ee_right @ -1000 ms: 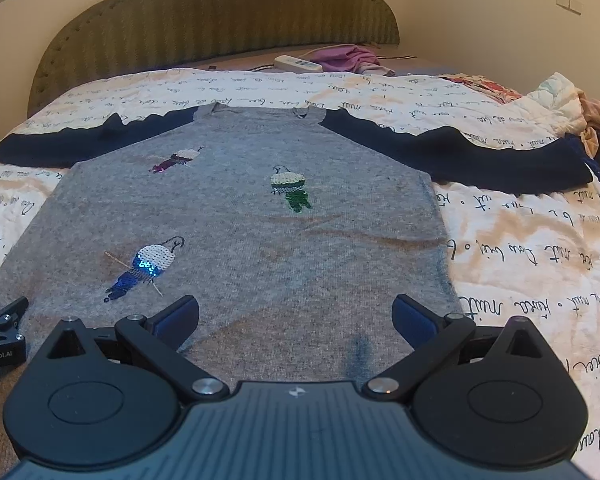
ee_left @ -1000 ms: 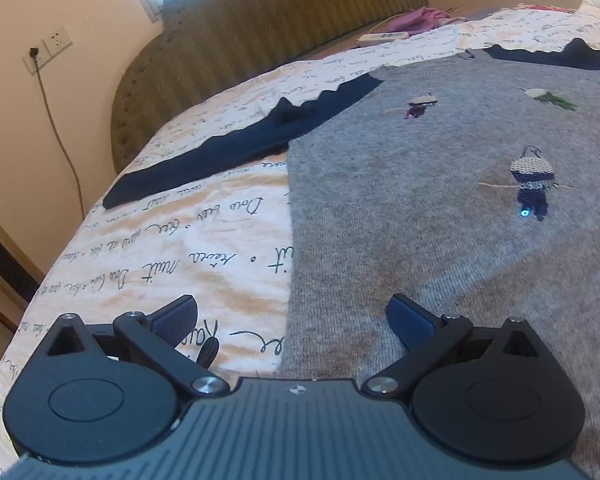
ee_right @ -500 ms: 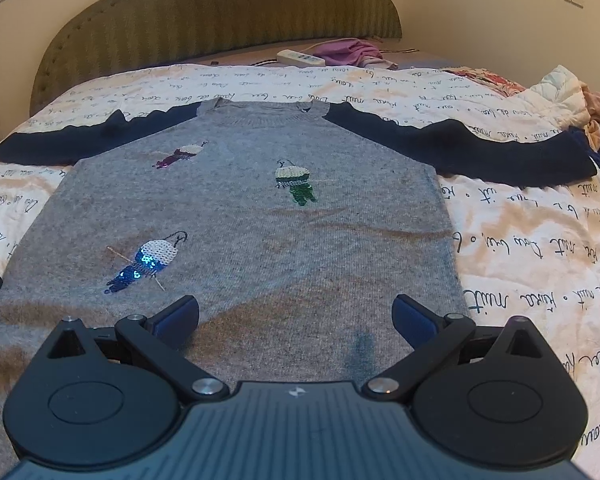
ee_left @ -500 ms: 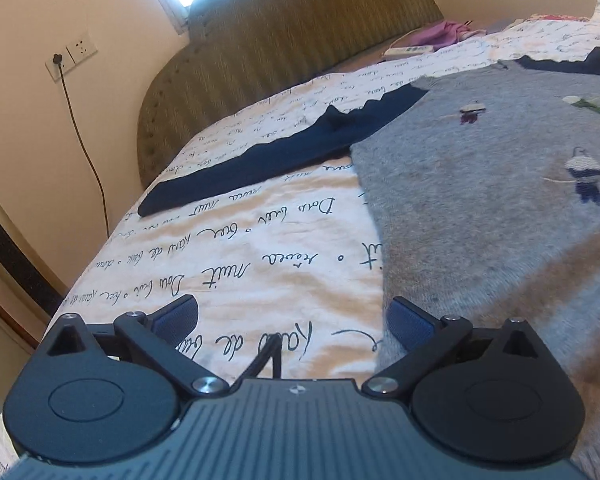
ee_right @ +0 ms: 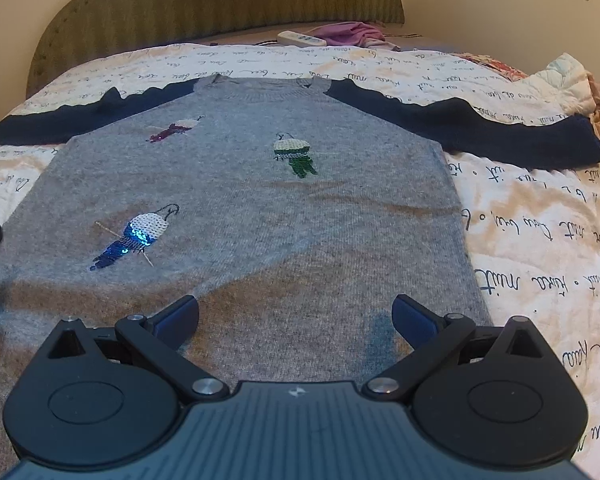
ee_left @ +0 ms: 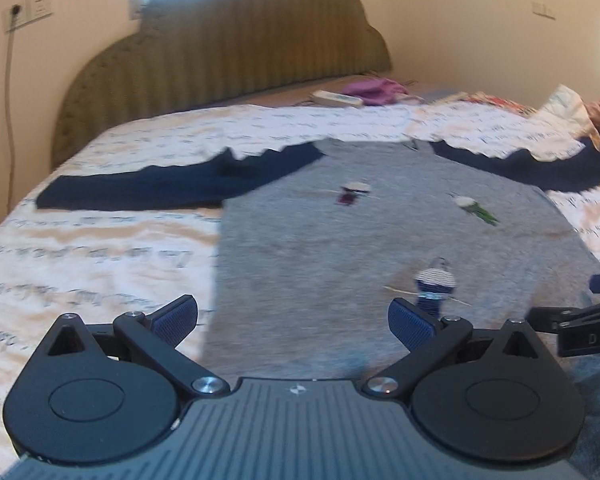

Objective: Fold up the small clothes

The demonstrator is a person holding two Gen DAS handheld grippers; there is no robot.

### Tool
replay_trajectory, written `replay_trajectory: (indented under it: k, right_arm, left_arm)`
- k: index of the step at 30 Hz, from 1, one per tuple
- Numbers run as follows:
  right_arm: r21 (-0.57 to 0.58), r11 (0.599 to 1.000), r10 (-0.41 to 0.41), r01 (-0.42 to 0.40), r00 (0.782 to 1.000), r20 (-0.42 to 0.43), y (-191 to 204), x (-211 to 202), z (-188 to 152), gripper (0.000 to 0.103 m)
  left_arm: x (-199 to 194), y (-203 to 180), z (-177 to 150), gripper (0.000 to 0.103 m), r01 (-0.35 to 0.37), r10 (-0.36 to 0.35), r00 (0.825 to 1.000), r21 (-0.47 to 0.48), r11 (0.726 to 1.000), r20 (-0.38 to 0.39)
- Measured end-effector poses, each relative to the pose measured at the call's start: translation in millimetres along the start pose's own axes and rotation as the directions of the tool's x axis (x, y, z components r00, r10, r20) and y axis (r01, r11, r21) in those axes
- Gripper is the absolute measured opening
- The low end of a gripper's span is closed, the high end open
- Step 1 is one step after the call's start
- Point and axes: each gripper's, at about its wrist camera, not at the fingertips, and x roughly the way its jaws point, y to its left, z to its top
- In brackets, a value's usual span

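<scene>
Swinging round from the bedside wall, the left gripper now looks straight up the bed toward the headboard, its view smeared by the motion, while the right gripper has crept a little further in over the hem. Both sets of fingers are spread wide and hold nothing; neither pad is seen touching cloth. The left one hangs over the sweater's left side seam, one finger above the bedspread and the other above the grey knit. The right one hangs over the lower right part of the body, with its tip just showing at the right margin of the left view.

The sweater lies flat and face up in the middle of the bed, hem toward the foot edge, neck toward the headboard. It is soft, limp knit — light, likely to sag and stretch from any single pinch, so the hem corners or side seams seem the better holds. Three sequinned figures sit on the front; the blue one is nearest. Further up, the left sleeve and right sleeve, both navy, stretch out toward the side edges — these probably want folding inward first. A remote and purple cloth lie by the headboard.
</scene>
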Motion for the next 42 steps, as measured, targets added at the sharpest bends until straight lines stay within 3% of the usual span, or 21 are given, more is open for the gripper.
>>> replay_trajectory:
  k: [4,5,7,9,22,31,42]
  right_arm:
    - [-0.004,1.0,0.0,0.0,1.0,-0.009,-0.1,2.9,1.5,0.103]
    - [-0.003,1.0,-0.002,0.002,1.0,-0.012,-0.8,4.1,1.9,0.103]
    - [0.007,1.0,-0.001,0.001,1.0,-0.024,-3.5,8.5,2.1,0.103]
    - [0.021,1.0,0.003,-0.002,0.999,-0.041,-6.6,13.2,0.8,0.103]
    - [0.075,0.997,0.006,-0.003,0.999,-0.048,-11.6,22.7,-4.7,0.103]
    - [0.102,0.994,-0.025,0.029,0.999,-0.033,-7.3,19.1,-11.0,0.103]
    - [0.093,0.996,-0.015,0.019,0.999,-0.046,-8.2,16.1,-8.6,0.103]
  left_arm:
    - [27.1,-24.1,3.2,0.103,0.056,-0.055,0.998,0.025,0.998,-0.037]
    - [38.4,-26.0,2.8,0.103,0.07,-0.069,0.994,0.009,0.998,-0.082]
    - [68.1,-26.8,-2.3,0.103,0.07,-0.077,0.971,-0.038,0.997,-0.227]
    - [67.0,-26.2,-10.0,0.103,0.047,-0.055,0.983,-0.047,0.998,-0.174]
    - [59.6,-30.5,-18.5,0.103,0.04,-0.044,0.994,-0.045,0.998,-0.102]
    - [59.5,-29.5,-18.2,0.103,0.045,-0.05,0.994,-0.052,0.998,-0.1]
    - [53.2,-35.7,-7.6,0.103,0.033,-0.036,0.987,-0.027,0.999,-0.157]
